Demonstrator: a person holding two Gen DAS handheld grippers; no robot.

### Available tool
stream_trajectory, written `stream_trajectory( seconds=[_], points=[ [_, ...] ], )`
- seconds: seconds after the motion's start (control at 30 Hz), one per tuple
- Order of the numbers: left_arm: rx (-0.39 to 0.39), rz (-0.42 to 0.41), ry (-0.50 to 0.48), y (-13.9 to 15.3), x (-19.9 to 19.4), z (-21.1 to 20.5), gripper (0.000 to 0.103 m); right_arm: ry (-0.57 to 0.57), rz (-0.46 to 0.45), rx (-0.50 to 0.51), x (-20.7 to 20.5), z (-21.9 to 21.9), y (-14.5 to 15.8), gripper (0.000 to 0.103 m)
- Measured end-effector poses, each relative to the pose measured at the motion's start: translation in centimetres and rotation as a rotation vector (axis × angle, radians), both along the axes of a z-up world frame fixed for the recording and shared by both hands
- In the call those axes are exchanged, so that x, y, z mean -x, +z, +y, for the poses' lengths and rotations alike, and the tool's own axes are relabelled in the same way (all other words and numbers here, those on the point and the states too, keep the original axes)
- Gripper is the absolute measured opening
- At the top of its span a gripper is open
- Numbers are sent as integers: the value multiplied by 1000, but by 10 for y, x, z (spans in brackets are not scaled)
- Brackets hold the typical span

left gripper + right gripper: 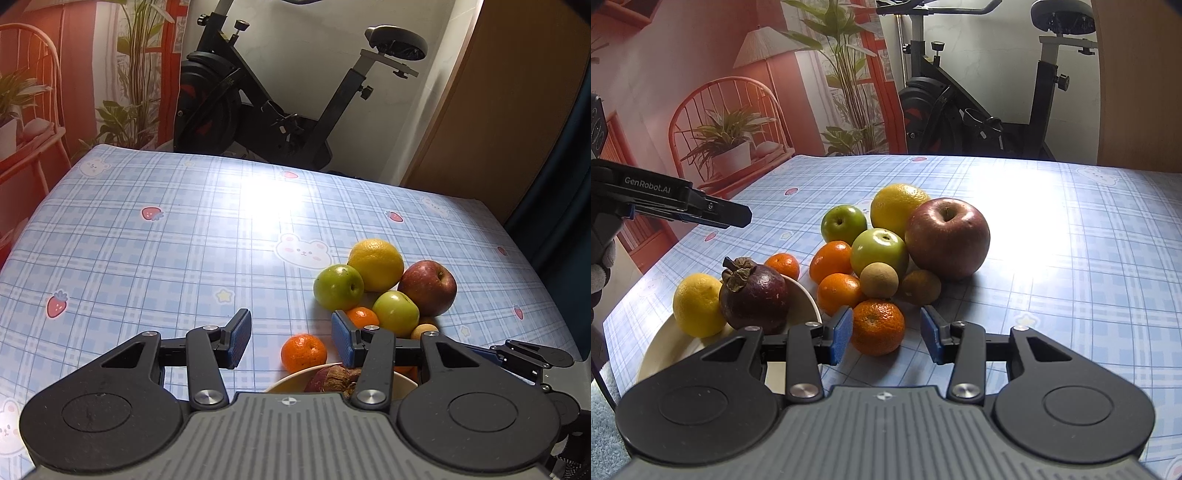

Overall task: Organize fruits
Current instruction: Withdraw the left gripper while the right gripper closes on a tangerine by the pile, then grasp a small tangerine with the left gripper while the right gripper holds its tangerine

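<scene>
Apparently next to go, the nearest tangerine (878, 326) sits on the worktop (1071, 258) between the right tool's (886, 338) spread blue pads, just right of the plate (670, 341) already holding a lemon (698, 304) and mangosteen (753, 293). Beyond it the remaining fruit lies heaped. The left tool (291, 338) hovers open over the plate's far edge, gripping nothing.

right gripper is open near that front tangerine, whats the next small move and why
Probably ease the right gripper a little forward and shut on the nearest tangerine. Its jaws stand open with the fruit between the blue pads but not yet gripped. The white bowl to its left already holds a lemon and a mangosteen, so it looks like the place to carry it.
</scene>
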State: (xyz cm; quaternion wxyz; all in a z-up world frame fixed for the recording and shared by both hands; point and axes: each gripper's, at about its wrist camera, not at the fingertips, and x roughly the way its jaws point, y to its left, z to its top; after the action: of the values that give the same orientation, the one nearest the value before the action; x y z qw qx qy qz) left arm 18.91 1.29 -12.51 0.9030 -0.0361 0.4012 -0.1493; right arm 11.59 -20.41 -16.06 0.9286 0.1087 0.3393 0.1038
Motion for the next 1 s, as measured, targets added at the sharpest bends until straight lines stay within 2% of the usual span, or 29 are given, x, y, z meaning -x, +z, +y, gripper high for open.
stream_trajectory(
  seconds=[0.3, 0.53, 0.77, 1.0],
  points=[
    [2, 28, 13, -6, -5, 3, 51, 10, 22, 2, -7, 8, -8, 44],
    [21, 78, 25, -16, -16, 1, 51, -2, 24, -14, -3, 3, -10, 41],
    [77, 159, 33, -28, -28, -2, 51, -10, 20, -15, -1, 2, -9, 40],
    [83, 193, 33, -35, -32, -8, 50, -13, 17, -17, 1, 1, -9, 40]
  ],
)
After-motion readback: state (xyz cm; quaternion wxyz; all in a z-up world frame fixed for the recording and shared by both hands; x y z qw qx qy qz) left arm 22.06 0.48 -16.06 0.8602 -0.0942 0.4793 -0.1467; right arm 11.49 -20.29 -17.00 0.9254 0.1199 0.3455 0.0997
